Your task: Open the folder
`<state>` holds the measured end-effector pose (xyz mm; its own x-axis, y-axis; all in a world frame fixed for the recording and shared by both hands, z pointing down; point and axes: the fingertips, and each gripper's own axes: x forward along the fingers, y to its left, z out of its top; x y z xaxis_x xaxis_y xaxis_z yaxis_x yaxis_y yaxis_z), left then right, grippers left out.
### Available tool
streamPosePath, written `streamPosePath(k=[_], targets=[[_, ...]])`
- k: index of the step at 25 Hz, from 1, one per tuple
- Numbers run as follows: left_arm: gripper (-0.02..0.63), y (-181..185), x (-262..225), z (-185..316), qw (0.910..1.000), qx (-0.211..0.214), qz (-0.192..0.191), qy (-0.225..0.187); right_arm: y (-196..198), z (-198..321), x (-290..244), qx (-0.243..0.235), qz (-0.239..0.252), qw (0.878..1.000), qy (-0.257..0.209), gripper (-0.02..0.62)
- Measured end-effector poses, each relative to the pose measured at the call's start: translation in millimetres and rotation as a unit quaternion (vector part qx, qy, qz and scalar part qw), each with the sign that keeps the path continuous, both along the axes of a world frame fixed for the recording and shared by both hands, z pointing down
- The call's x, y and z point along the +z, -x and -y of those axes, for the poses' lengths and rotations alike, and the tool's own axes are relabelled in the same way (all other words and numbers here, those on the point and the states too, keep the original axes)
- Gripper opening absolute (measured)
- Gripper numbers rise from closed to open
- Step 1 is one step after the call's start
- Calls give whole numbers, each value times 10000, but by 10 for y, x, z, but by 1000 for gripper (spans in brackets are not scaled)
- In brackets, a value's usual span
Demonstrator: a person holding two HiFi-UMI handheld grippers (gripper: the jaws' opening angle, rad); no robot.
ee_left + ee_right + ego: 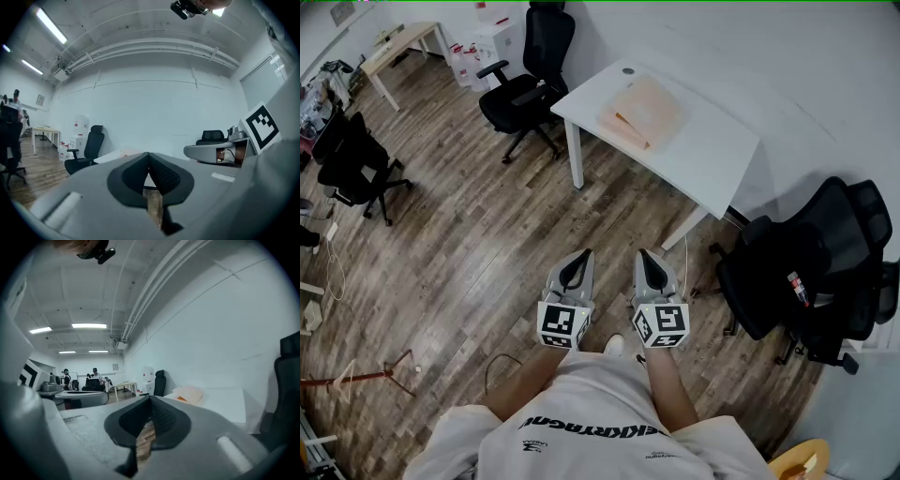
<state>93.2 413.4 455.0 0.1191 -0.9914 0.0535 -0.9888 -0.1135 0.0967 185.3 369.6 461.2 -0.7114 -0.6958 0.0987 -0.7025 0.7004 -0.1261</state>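
Well, the person stands on the wood floor (469,244), well apart from the white table (703,155), with both claws held out in front of the body, side by side and close together. The left claw (579,255) is clenched: in the left gripper view its jaws meet at the tips with nothing between them, only floor showing through the slit lower down. The right claw (645,253) is clenched the same way and just as empty, its dark pads (161,416) pressed together at the tip. Both point roughly level toward the table. The folder (642,111), pale peach in colour, lies flat on the table's far half, close to the wall, and neither claw is anywhere near it. In the right gripper view it shows as a light stack (190,393) with a bit of orange at its edge. A black office chair (530,80) stands just beside the table's left end, and another black chair (806,262) stands to the right of the table.
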Motion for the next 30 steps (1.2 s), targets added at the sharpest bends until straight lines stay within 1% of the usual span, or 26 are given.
streamPosePath(k=[3,10,13,20,26,30], targets=[[-12,-83,-26,-27,10000,-38,79,-24,-92,-19,-27,-8,25,10000,-7,0],[-12,-290,-49,-65,9998,-147,125,-23,-280,-1,-33,-132,169,9998,18,-2],[-12,-359,-14,-93,9995,-265,174,34,-379,25,-39,-138,194,9997,9,0],[-12,-616,-12,4,9986,-502,154,28,-570,113,-28,-357,227,9991,-49,0],[-12,-692,59,186,9984,-539,126,80,-642,268,23,-404,206,9990,22,0],[-12,-624,152,380,9984,-550,96,111,-594,480,89,-377,200,9991,62,0]])
